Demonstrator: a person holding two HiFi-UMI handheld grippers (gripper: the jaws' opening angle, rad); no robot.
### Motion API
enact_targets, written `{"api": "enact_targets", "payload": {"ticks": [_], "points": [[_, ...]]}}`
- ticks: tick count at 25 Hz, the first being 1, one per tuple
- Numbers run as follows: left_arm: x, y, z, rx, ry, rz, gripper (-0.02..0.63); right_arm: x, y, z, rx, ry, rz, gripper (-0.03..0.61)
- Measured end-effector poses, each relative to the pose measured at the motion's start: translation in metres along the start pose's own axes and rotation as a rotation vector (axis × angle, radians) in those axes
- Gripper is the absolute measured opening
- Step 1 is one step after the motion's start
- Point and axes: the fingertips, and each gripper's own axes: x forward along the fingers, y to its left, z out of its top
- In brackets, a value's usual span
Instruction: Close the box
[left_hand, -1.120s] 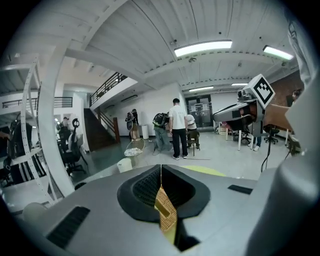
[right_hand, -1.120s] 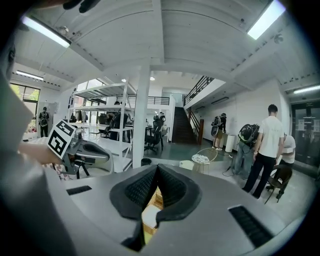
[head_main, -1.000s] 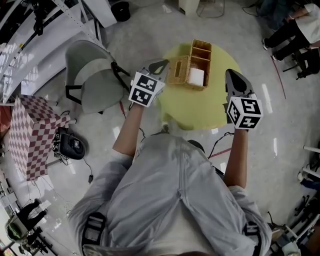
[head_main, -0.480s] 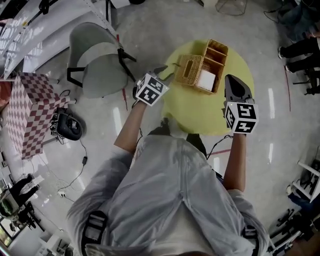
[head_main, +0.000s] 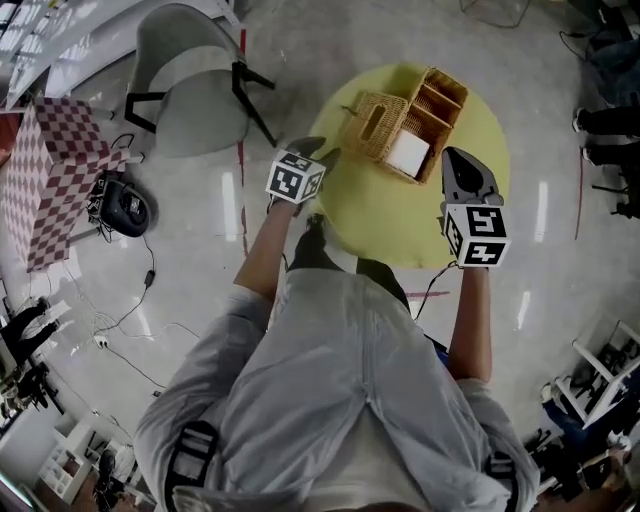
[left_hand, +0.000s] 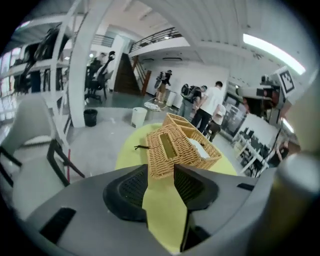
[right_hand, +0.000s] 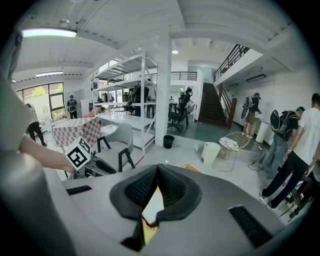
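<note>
Two grippers now lower over yellow table (head_main: 390, 215). Left gripper (left_hand: 161, 167) jaws just spread wide, empty, aimed at wicker box (head_main: 432, 122) mid-table, lid (head_main: 372, 125) open leftwards. Right gripper (right_hand: 156, 169) pinched tight, empty. Lid grab prob next.

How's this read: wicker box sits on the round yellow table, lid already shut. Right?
No. The wicker box does sit on the round yellow table, but its lid is open, swung out to the side, with the compartments exposed. The head view shows it.
</note>
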Motion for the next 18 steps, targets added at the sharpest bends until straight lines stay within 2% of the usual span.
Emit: {"api": "enact_targets", "payload": {"ticks": [3, 10, 13, 18], "points": [[0.007, 0.002, -0.008, -0.24, -0.07, -0.048, 0.173, 0.004, -0.001, -0.008, -0.007, 0.017, 0.021, 0.017], [0.016, -0.001, -0.022, -0.744, -0.208, -0.144, 0.176, 0.008, 0.0, -0.016, -0.035, 0.062, 0.058, 0.017], [0.026, -0.002, -0.026, -0.905, -0.269, -0.193, 0.178, 0.015, 0.0, -0.021, -0.043, 0.067, 0.072, 0.017], [0.035, -0.005, -0.034, -1.109, -0.319, -0.257, 0.184, 0.021, 0.008, -0.023, -0.049, 0.085, 0.084, 0.017]]}}
